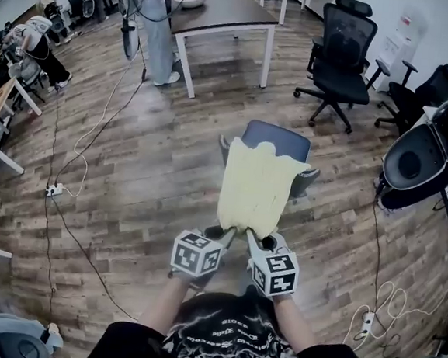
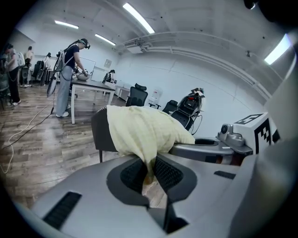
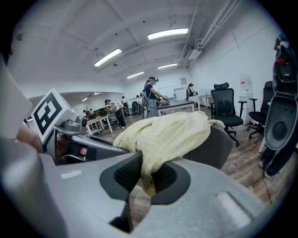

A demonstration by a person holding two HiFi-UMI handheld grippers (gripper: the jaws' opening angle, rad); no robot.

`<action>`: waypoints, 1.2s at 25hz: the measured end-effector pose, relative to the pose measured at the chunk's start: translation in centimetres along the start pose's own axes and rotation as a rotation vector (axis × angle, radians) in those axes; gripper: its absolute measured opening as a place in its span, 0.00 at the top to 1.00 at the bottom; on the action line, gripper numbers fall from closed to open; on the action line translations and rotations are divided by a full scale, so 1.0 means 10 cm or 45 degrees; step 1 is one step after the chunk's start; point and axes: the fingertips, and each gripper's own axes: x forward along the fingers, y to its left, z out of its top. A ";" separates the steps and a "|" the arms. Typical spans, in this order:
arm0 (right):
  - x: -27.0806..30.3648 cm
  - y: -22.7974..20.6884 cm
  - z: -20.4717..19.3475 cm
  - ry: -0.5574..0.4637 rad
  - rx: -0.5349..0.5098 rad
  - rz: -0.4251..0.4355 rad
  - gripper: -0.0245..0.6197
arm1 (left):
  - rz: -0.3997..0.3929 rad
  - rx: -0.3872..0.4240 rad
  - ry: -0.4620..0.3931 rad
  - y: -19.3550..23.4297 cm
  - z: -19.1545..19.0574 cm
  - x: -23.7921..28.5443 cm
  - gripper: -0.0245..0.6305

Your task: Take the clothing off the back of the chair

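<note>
Because it must lift off evenly, yellow garment: draped over the top edge of the chair back, near hem drawn out taut.
Left gripper: clamped on the hem's left corner.
Right gripper: clamped on its right corner.

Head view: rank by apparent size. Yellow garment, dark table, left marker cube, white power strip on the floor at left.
1. yellow garment
2. dark table: it stands far off, so its true size is likely greater than it looks
3. left marker cube: close to the camera, which flatters it
4. white power strip
</note>
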 end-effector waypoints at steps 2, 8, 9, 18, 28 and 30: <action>-0.10 0.21 -0.04 -0.031 0.008 -0.009 0.90 | -0.023 0.013 -0.036 -0.03 -0.08 -0.22 0.90; -0.27 0.78 -0.13 -0.078 -0.027 -0.048 0.90 | -0.054 0.046 -0.091 -0.02 -0.30 -0.74 0.90; -0.29 0.84 -0.15 -0.072 -0.023 -0.051 0.90 | -0.056 0.041 -0.094 -0.02 -0.33 -0.80 0.90; -0.38 1.34 -0.51 -0.005 0.012 -0.026 0.90 | -0.044 0.006 -0.060 0.05 -0.79 -1.17 0.90; -0.42 1.43 -0.53 -0.006 0.000 -0.020 0.90 | 0.035 -0.011 -0.113 0.10 -0.83 -1.29 0.90; -0.41 1.41 -0.51 -0.016 0.000 -0.026 0.90 | 0.042 0.011 -0.114 0.10 -0.80 -1.28 0.90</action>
